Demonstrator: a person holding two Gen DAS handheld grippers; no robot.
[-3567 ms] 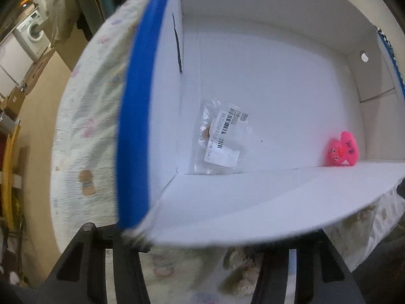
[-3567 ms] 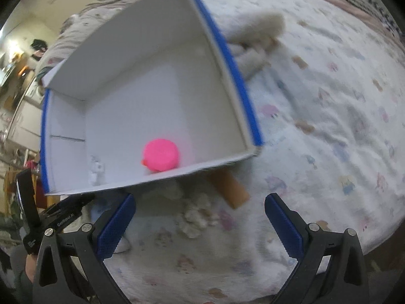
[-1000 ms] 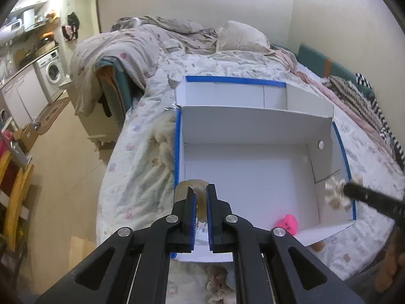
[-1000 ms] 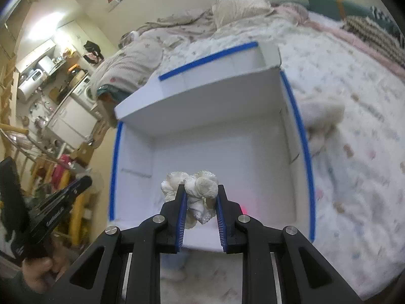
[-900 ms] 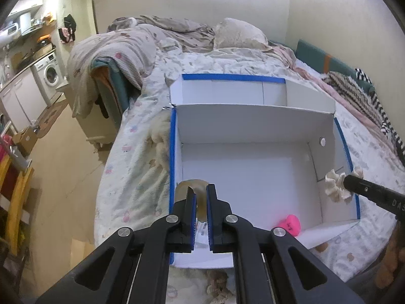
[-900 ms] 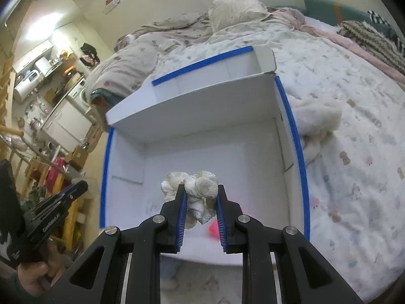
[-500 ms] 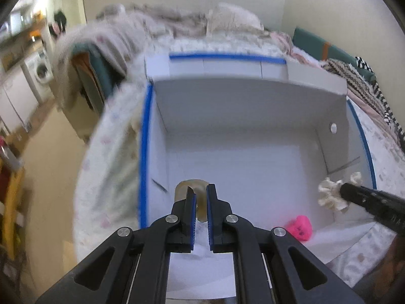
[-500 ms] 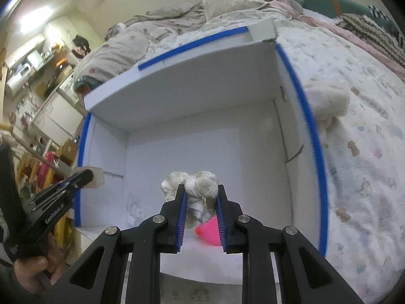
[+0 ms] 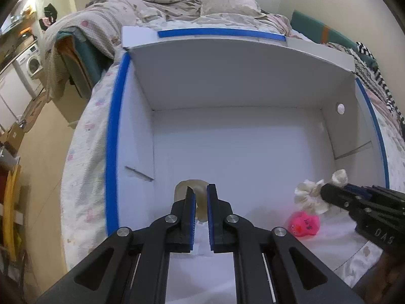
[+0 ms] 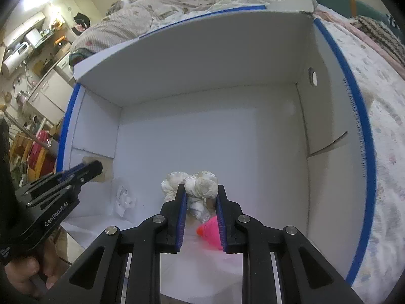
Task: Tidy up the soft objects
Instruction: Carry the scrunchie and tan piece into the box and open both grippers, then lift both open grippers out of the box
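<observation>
A white cardboard box [image 9: 238, 152] with blue-taped rims lies open on a bed; it also shows in the right wrist view [image 10: 210, 131]. My left gripper [image 9: 200, 195] is shut on a tan soft piece [image 9: 188, 188] over the box's near left part; from the right wrist view it shows at the left [image 10: 96, 168]. My right gripper [image 10: 200, 192] is shut on a cream frilly scrunchie [image 10: 195, 185] above a pink toy duck [image 10: 211, 230]. In the left wrist view the scrunchie [image 9: 311, 195] hangs above the duck [image 9: 303, 224].
A clear plastic bag with a label [image 10: 124, 197] lies on the box floor near the left wall. The bed has a patterned sheet [image 10: 387, 116], piled blankets and pillows [image 9: 222, 2] behind the box. A washing machine [image 9: 31, 62] and kitchen clutter stand far left.
Both grippers have moved forward and down over the box, each holding its object. The box now fills both views.
</observation>
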